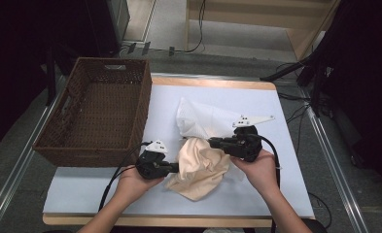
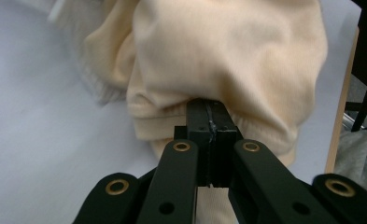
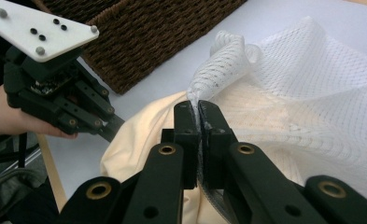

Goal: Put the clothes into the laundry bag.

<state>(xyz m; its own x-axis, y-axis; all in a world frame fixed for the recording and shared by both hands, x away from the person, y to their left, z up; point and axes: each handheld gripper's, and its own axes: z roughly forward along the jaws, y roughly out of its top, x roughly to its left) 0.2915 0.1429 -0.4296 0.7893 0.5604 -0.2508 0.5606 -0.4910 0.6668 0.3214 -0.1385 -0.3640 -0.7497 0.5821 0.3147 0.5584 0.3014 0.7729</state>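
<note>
White-topped table [image 1: 276, 194] on grey floor [image 1: 169, 19]; wooden shelf unit [image 1: 300, 19] beyond table, cables [image 1: 198, 29] near it

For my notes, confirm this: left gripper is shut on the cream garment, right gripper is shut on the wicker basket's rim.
Wrong on the right gripper: the right gripper view shows it shut on the white mesh bag, not the basket. The left gripper is shut on the cream garment.
</note>
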